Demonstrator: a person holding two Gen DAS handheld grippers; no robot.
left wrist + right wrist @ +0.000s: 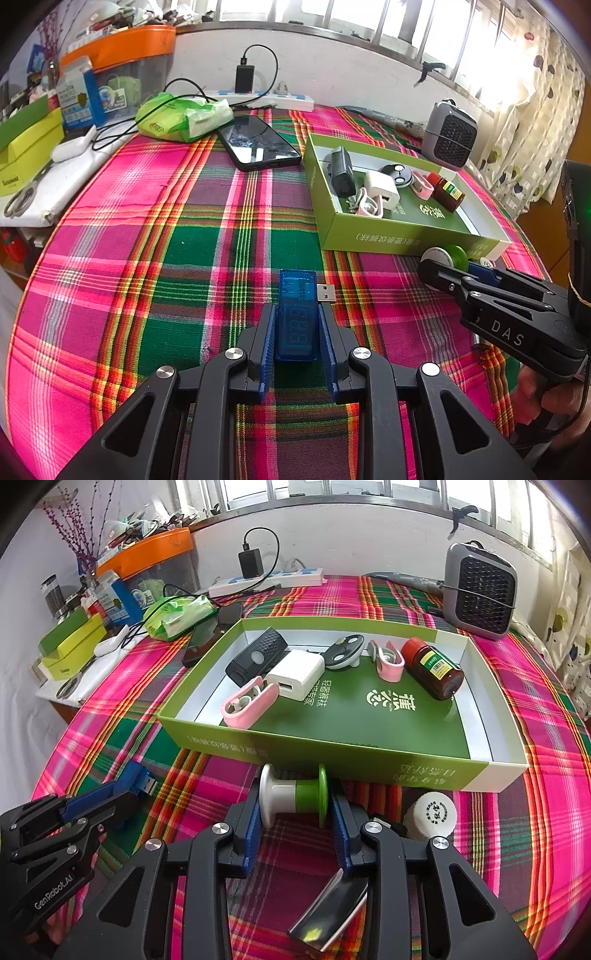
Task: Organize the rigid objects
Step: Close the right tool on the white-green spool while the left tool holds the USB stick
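Note:
My left gripper point(297, 325) is shut on a blue USB tester point(297, 314) with its plug sticking out to the right, held just above the plaid cloth; it also shows at the lower left of the right wrist view point(138, 779). My right gripper point(293, 805) is shut on a white and green spool point(293, 794), just in front of the near wall of the green box point(332, 753). The box point(369, 232) holds a black device point(258, 657), a white charger point(295, 674), two pink clips, a round black piece and a brown bottle point(432, 668).
A white jar lid point(430, 814) and a shiny metal piece point(328, 915) lie on the cloth by my right gripper. A phone point(258, 142), a green wipes pack point(181, 116), a power strip and a grey fan point(478, 589) stand behind the box. Clutter fills the left side table.

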